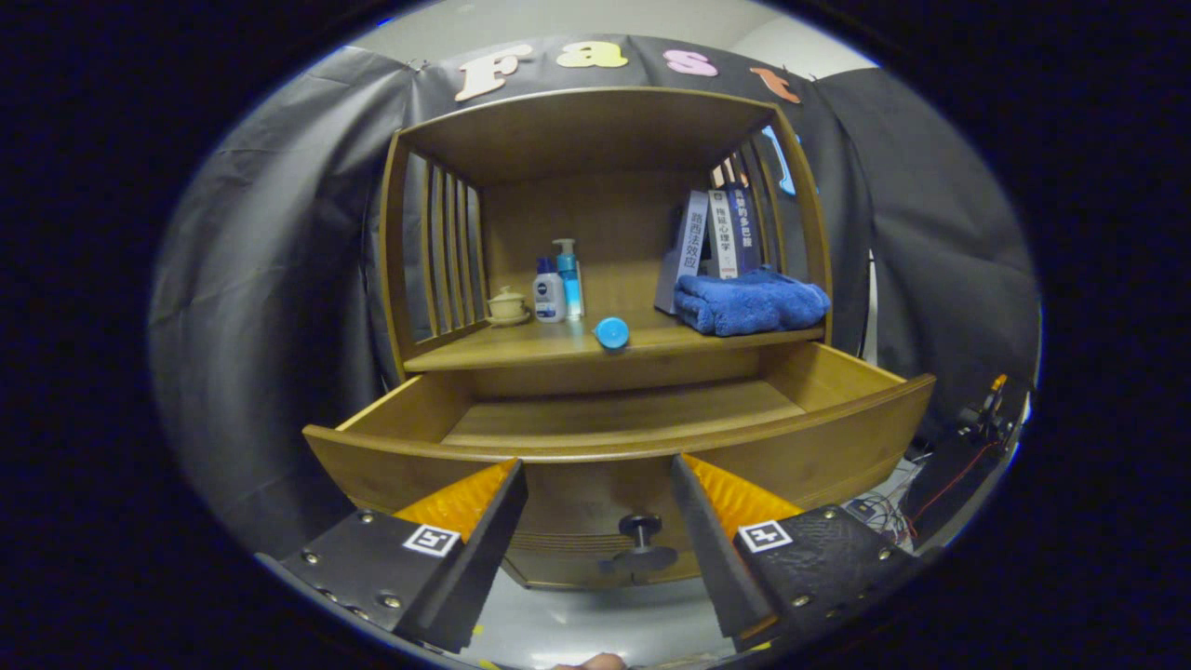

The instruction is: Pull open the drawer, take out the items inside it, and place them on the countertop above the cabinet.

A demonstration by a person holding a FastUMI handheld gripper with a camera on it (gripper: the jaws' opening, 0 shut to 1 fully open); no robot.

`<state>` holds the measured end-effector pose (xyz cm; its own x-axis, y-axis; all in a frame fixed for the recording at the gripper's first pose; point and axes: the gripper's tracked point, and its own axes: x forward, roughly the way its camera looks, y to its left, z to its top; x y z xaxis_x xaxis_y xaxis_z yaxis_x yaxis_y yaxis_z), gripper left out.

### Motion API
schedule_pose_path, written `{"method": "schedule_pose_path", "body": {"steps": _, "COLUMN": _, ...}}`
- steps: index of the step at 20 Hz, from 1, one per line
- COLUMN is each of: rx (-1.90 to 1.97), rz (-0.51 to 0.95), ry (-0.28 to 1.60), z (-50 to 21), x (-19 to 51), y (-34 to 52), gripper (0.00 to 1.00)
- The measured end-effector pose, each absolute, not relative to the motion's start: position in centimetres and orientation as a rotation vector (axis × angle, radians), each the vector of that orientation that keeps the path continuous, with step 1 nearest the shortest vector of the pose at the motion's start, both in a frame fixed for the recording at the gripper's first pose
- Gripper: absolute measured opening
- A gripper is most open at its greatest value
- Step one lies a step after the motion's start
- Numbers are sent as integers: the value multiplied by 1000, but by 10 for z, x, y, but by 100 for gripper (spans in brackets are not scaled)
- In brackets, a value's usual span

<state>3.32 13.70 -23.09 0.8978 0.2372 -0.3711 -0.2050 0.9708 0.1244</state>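
The wooden cabinet point(605, 307) stands in front of the black cloth wall, and everything here is placed in relation to it. Its drawer point(619, 423) at the bottom is pulled out toward the camera, and the inside floor of the drawer looks bare. The dark knob point(642, 532) sits on the middle of the drawer front, low down.

The tongs point(600, 484) are wide open and hold nothing. The two fingers stand apart in front of the drawer front, and the knob is seen in the gap between them, not touched by either finger.

On the worktop point(521, 352) of the cabinet, above the drawer, several things stand. A small blue round object point(611, 332), maybe a cap or a small jar, lies near the front edge, about in the middle. Behind it and to the left stand a white bottle with a dark label point(549, 296) and, just beside it, a taller pump bottle with blue liquid point(568, 279). Further left, near the slatted side wall of the cabinet, there is a small pale cup with a lid on a saucer point(507, 305). On the right side of the worktop lies a folded blue towel point(752, 302), and behind it some books point(712, 237) stand upright, leaning against the right side wall.

To the right of the cabinet, low down, some wires and equipment point(968, 437) are visible.
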Motion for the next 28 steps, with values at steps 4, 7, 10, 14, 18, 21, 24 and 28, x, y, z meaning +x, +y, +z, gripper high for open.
{"method": "schedule_pose_path", "body": {"steps": 4, "rx": 99, "rz": 216, "ry": 387, "z": -233, "x": 37, "y": 132, "gripper": 93}}
{"method": "schedule_pose_path", "body": {"steps": 7, "rx": 107, "rz": 225, "ry": 360, "z": -225, "x": 49, "y": 135, "gripper": 93}}
{"method": "schedule_pose_path", "body": {"steps": 10, "rx": 72, "rz": 233, "ry": 394, "z": -231, "x": 66, "y": 142, "gripper": 95}}
{"method": "schedule_pose_path", "body": {"steps": 14, "rx": 64, "rz": 230, "ry": 408, "z": -238, "x": 96, "y": 153, "gripper": 97}}
{"method": "schedule_pose_path", "body": {"steps": 18, "rx": 34, "rz": 242, "ry": 413, "z": -245, "x": 124, "y": 157, "gripper": 96}}
{"method": "schedule_pose_path", "body": {"steps": 21, "rx": 21, "rz": 245, "ry": 420, "z": -249, "x": 142, "y": 159, "gripper": 94}}
{"method": "schedule_pose_path", "body": {"steps": 24, "rx": 22, "rz": 239, "ry": 428, "z": -252, "x": 155, "y": 163, "gripper": 94}}
{"method": "schedule_pose_path", "body": {"steps": 28, "rx": 30, "rz": 237, "ry": 430, "z": -255, "x": 170, "y": 168, "gripper": 94}}
